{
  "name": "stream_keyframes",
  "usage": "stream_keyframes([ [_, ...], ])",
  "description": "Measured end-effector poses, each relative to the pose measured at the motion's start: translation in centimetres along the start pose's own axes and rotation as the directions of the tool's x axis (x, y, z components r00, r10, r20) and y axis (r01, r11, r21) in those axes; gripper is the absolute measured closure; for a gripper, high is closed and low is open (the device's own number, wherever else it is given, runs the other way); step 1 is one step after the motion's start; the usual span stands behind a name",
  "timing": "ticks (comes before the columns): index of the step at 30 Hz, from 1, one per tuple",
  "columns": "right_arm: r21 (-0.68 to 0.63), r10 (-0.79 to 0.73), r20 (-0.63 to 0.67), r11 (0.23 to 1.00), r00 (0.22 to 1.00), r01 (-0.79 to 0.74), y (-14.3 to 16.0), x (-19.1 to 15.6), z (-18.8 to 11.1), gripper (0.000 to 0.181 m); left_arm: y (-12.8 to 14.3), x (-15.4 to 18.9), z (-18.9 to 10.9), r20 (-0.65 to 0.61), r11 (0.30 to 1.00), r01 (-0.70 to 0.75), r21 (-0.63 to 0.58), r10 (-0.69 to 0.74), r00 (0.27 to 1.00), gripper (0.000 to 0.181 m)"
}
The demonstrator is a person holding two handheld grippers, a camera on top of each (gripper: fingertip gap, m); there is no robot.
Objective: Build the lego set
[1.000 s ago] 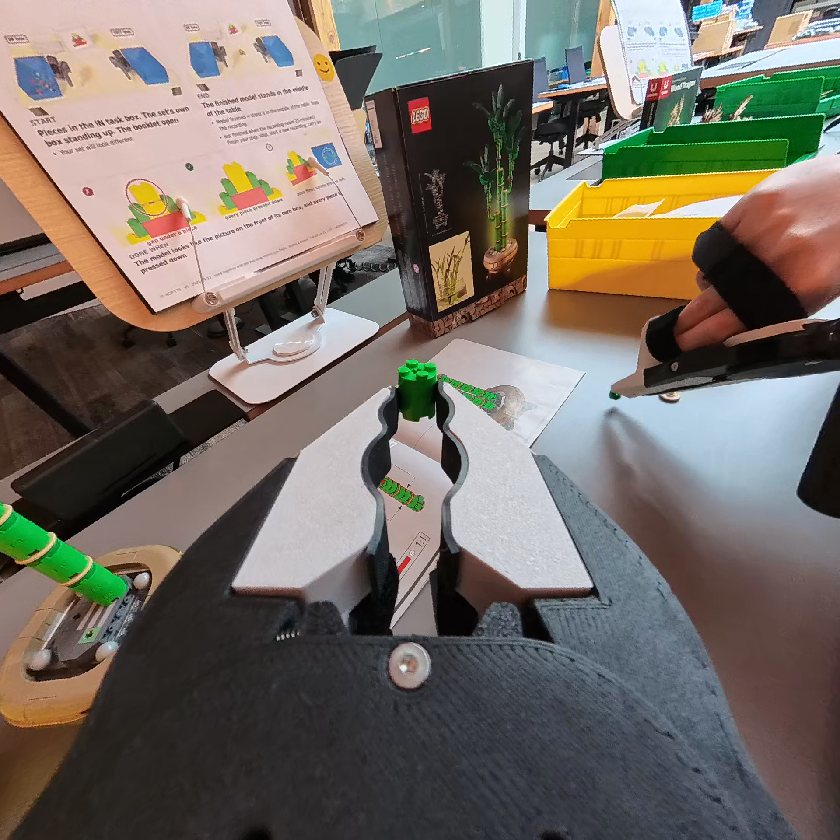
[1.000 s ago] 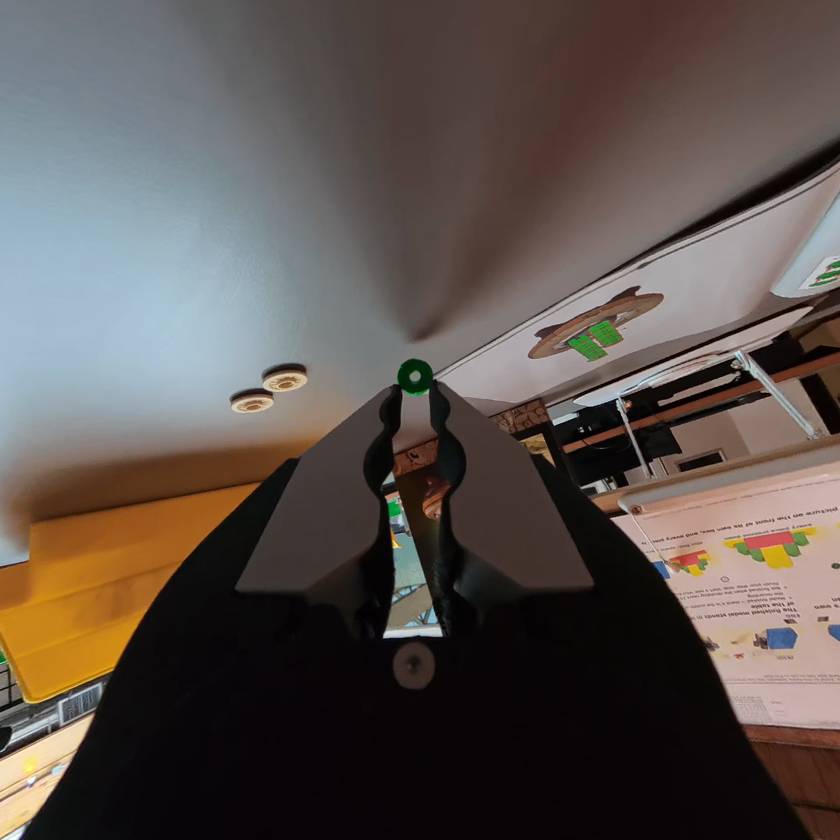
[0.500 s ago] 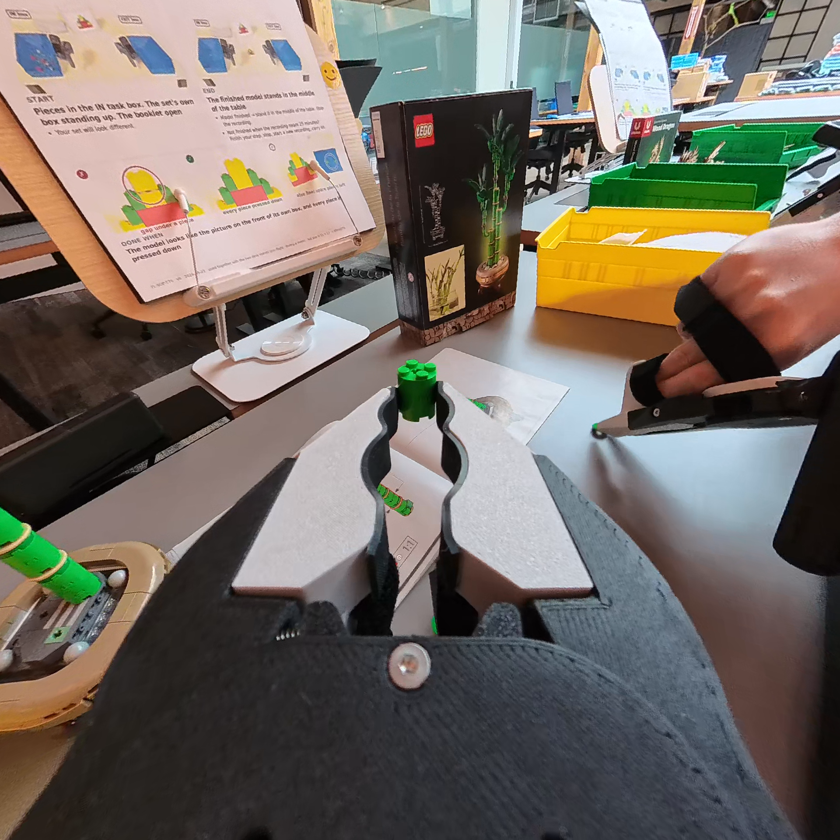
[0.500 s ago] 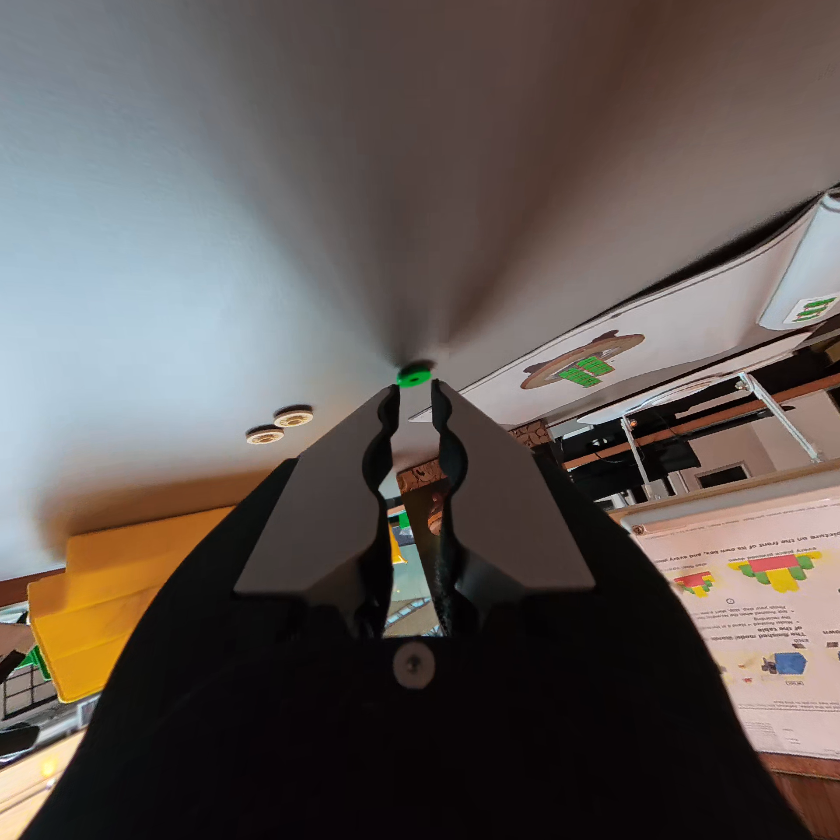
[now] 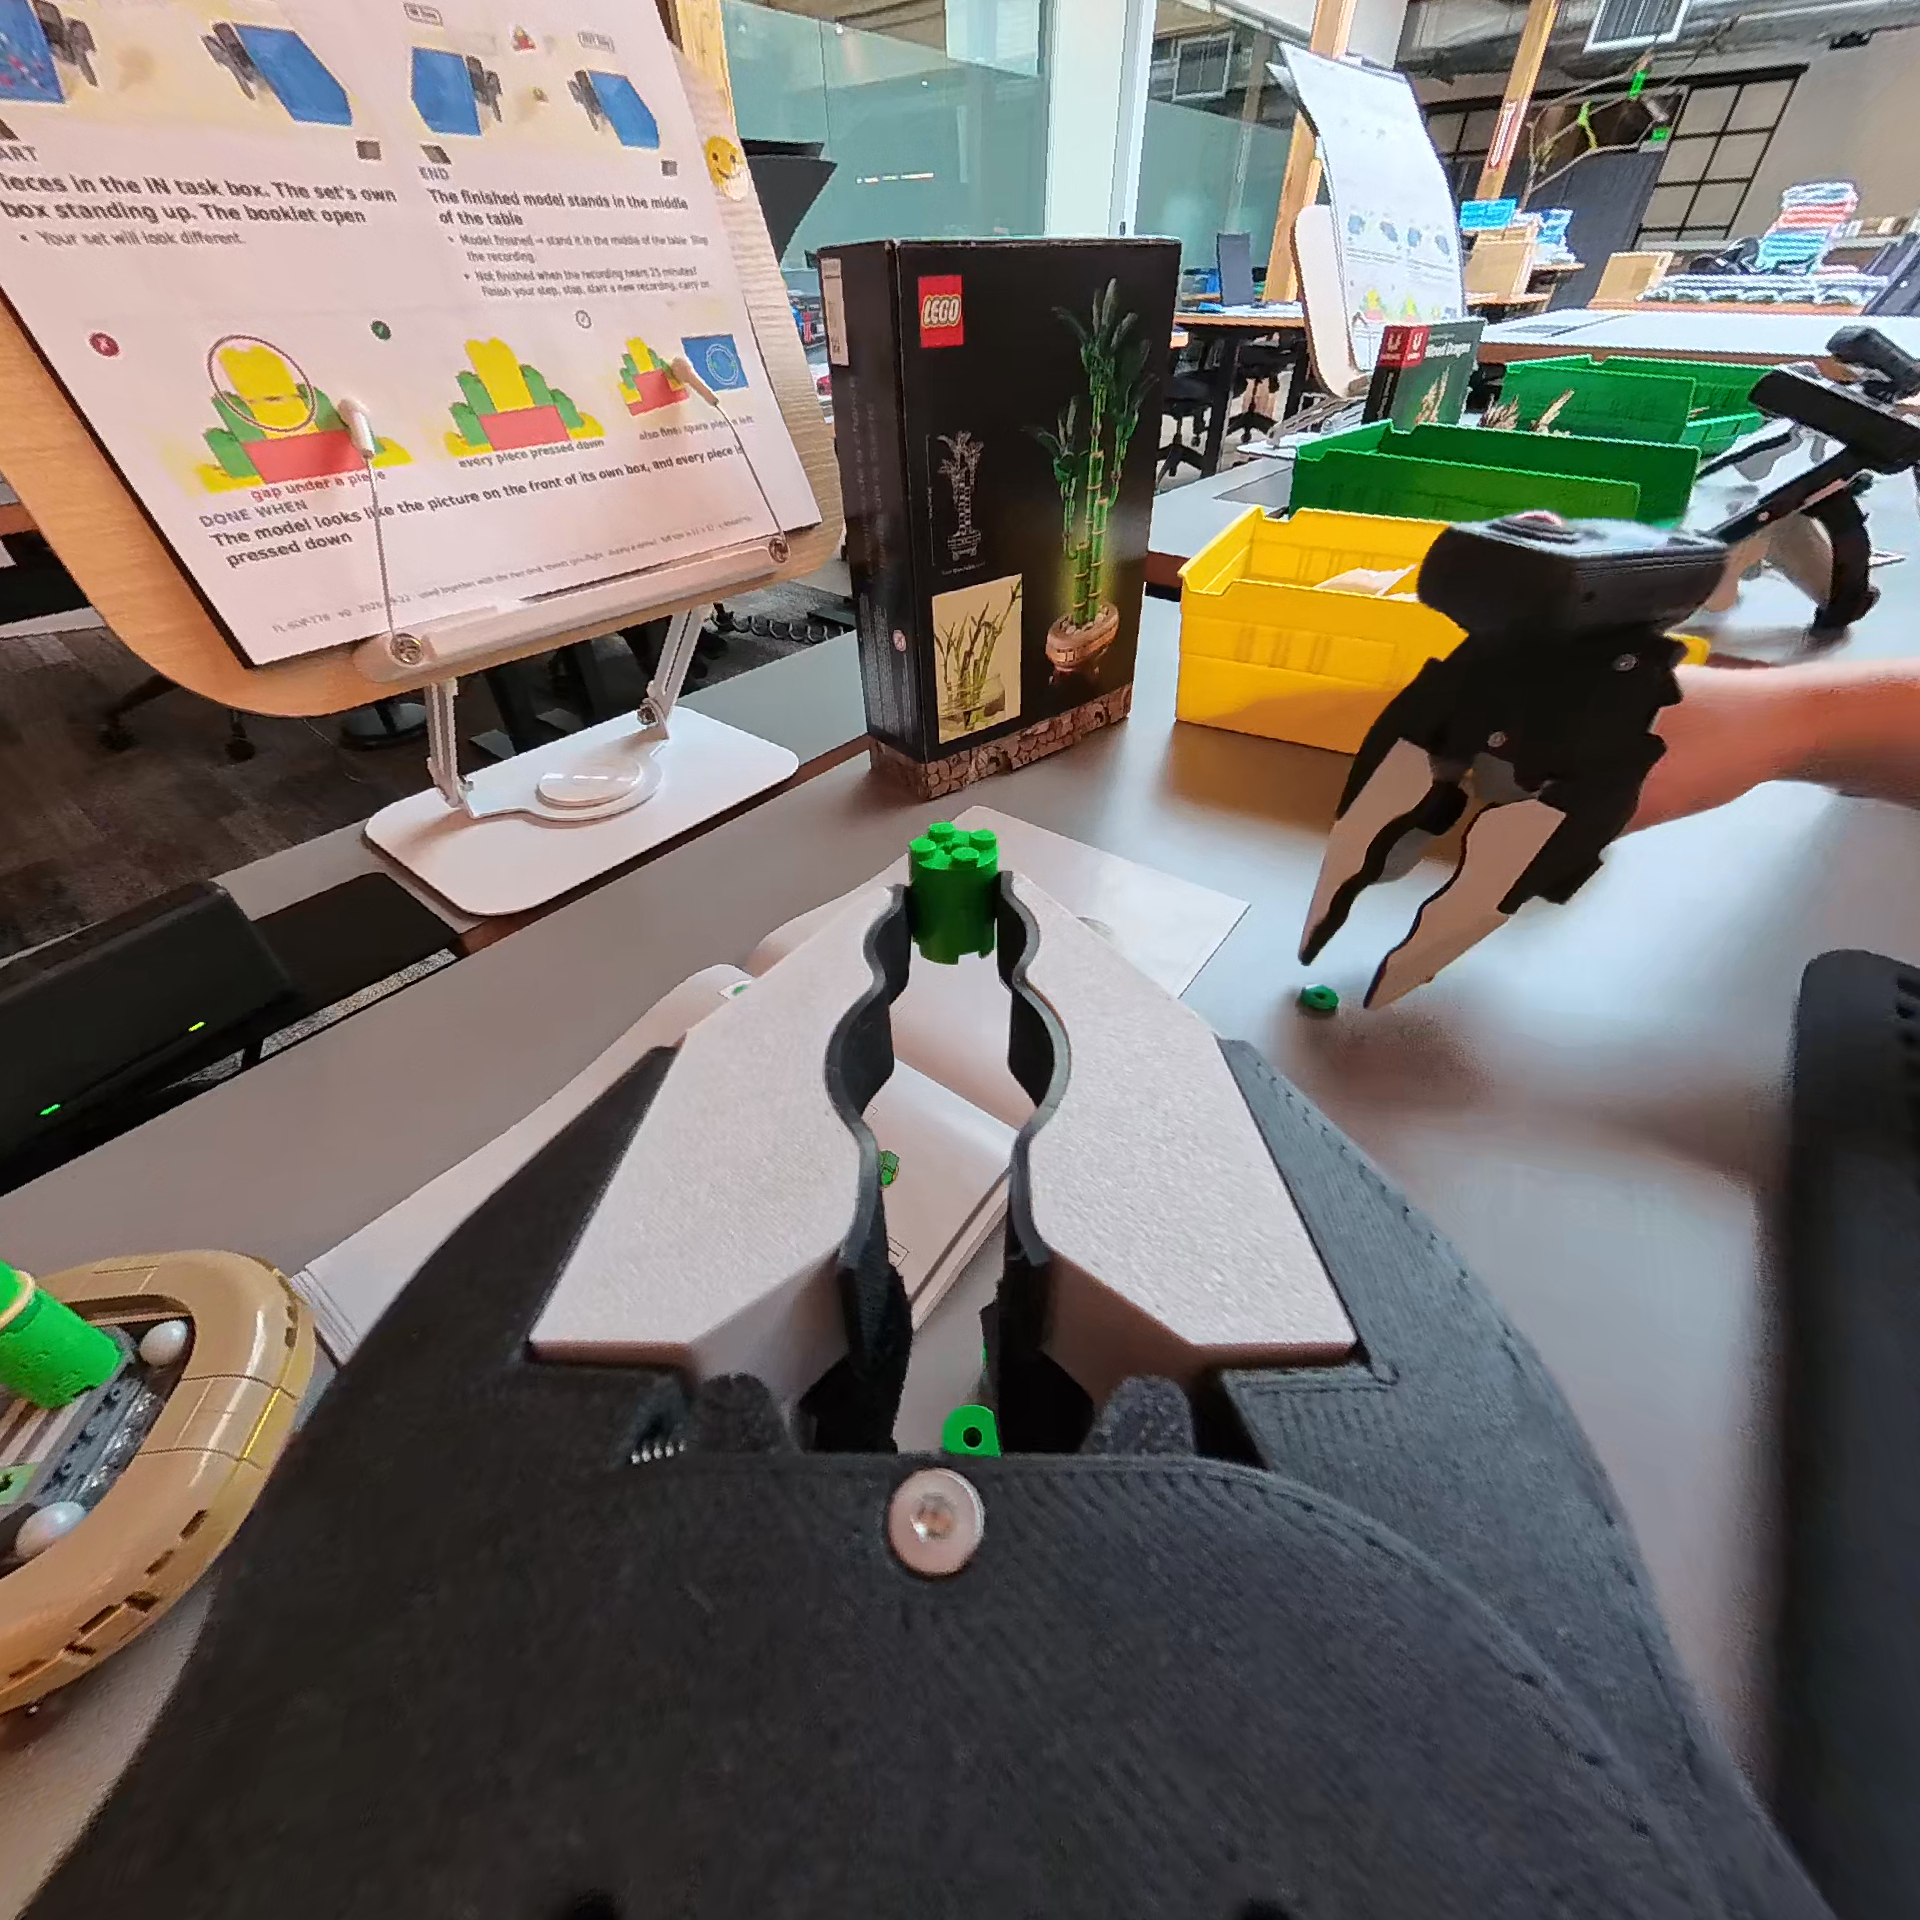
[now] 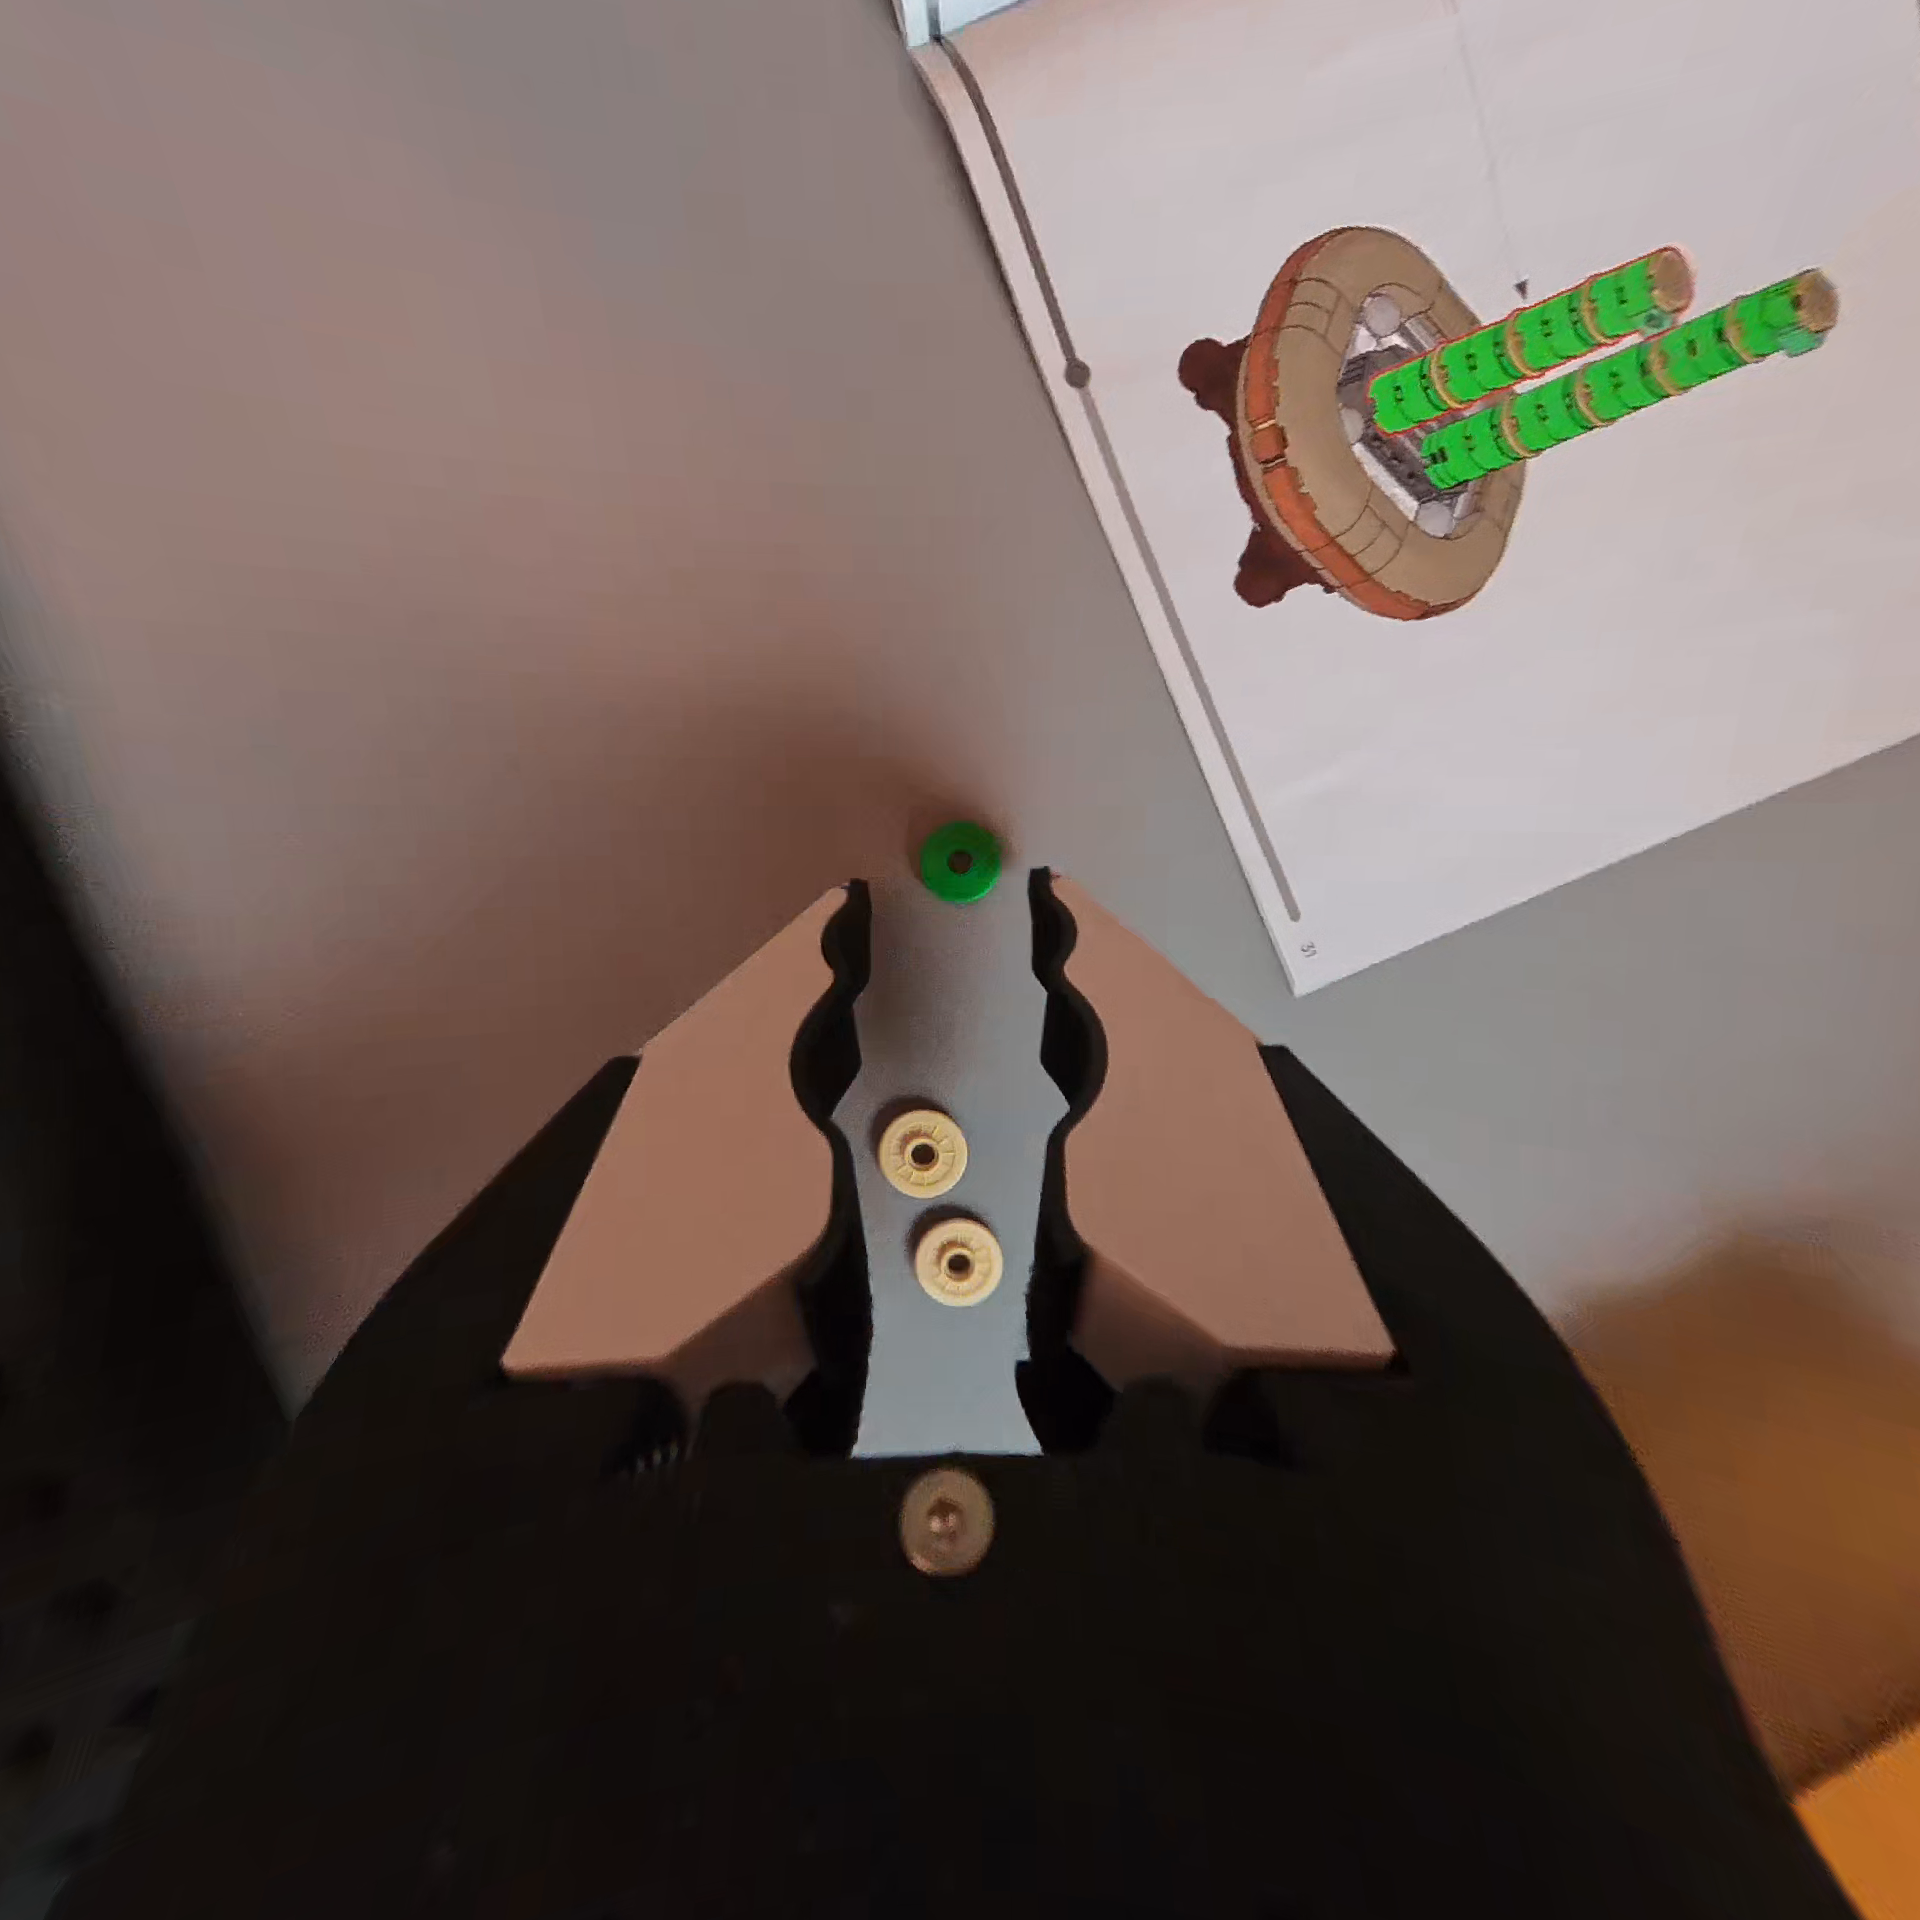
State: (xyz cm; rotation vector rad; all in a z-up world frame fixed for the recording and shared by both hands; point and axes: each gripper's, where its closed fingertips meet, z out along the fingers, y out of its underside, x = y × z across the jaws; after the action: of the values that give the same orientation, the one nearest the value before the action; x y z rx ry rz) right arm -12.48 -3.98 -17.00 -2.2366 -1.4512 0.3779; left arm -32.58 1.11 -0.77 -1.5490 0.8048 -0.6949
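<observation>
My left gripper is shut on a green round brick, held studs-up above the open instruction booklet. My right gripper is open and empty, pointing down at the grey table. It also shows in the left wrist view. A small green round plate lies flat on the table just beyond its fingertips, touching neither pad; it also shows in the left wrist view. The tan pot base with a green bamboo stalk sits at the lower left.
Two tan round plates lie on the table between my right fingers. The set's black box stands behind the booklet. A yellow bin and green bins stand at the right. A sheet stand is at the left. Spacing between my two grippers at the tips: around 25 cm. From my left tips it is roughly 20 cm to the tan pot base; from my right, 40 cm.
My right gripper set the small green round plate on the table, opened and let it go, then swung to point downward. My left gripper keeps its hold on the green round brick.
</observation>
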Motion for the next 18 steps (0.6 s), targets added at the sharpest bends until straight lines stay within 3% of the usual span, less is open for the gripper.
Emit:
stream_keyframes([
  [3,0.035,0.016,0.01,0.999,1.0,-0.017,0.0,0.5,0.6,0.151,0.4,0.2,0.3,-0.012,1.0,-0.002,-0.017,0.002,1.0,0.167],
  [6,0.053,0.139,0.042,0.988,0.989,-0.142,-0.4,0.5,0.6,0.148,0.9,0.2,0.5,-0.005,0.999,-0.011,-0.036,0.01,1.0,0.167],
  [8,0.036,0.212,-0.003,0.977,0.977,-0.212,-0.1,0.4,0.5,0.141,1.1,0.2,0.7,0.0,0.999,-0.019,-0.048,0.019,1.0,0.167],
  [13,0.134,0.332,-0.215,0.942,0.919,-0.309,0.2,0.5,0.4,0.147,1.2,0.7,0.9,-0.009,0.998,-0.028,-0.059,0.028,1.0,0.167],
  [18,0.223,0.408,-0.197,0.904,0.891,-0.365,0.0,0.7,0.5,0.154,1.9,1.1,1.4,-0.02,0.996,-0.04,-0.085,0.039,0.999,0.167],
])
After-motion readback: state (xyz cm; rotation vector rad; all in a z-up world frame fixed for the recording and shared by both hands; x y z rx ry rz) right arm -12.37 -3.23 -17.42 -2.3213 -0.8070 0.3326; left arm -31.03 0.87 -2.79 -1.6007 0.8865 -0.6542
